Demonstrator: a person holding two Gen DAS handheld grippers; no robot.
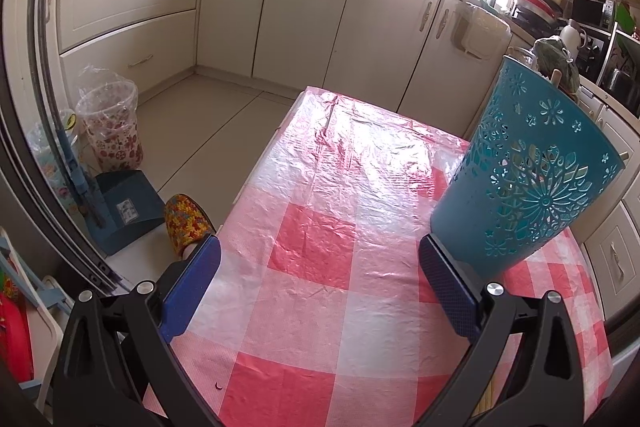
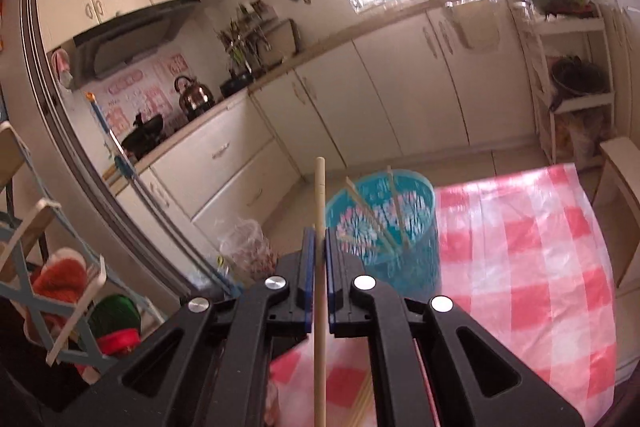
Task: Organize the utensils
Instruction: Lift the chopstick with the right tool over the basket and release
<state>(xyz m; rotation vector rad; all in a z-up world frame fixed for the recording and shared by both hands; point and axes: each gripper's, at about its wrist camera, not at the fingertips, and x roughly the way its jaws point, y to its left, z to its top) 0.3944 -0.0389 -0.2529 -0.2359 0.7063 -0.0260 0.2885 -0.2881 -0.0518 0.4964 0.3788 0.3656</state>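
Observation:
A teal perforated holder [image 1: 528, 167] stands on the red-checked tablecloth [image 1: 320, 259], just right of my left gripper [image 1: 320, 251]. That gripper is open, its blue pads wide apart with nothing between them. In the right wrist view my right gripper [image 2: 320, 239] is shut on a pale wooden chopstick [image 2: 320, 195], which runs upright between the pads and sticks out above and below them. It is lifted above the table, near the teal holder [image 2: 400, 259]. Two chopsticks [image 2: 394, 215] lean inside that holder. More pale chopsticks [image 2: 362, 401] lie on the cloth below the gripper.
Cream kitchen cabinets [image 1: 304, 11] line the walls beyond the table. On the floor to the left stand a lined bin [image 1: 110, 125] and a blue dustpan [image 1: 124, 211], with a slippered foot [image 1: 186, 221] near the table's edge. A white shelf rack [image 2: 568, 67] stands at the right.

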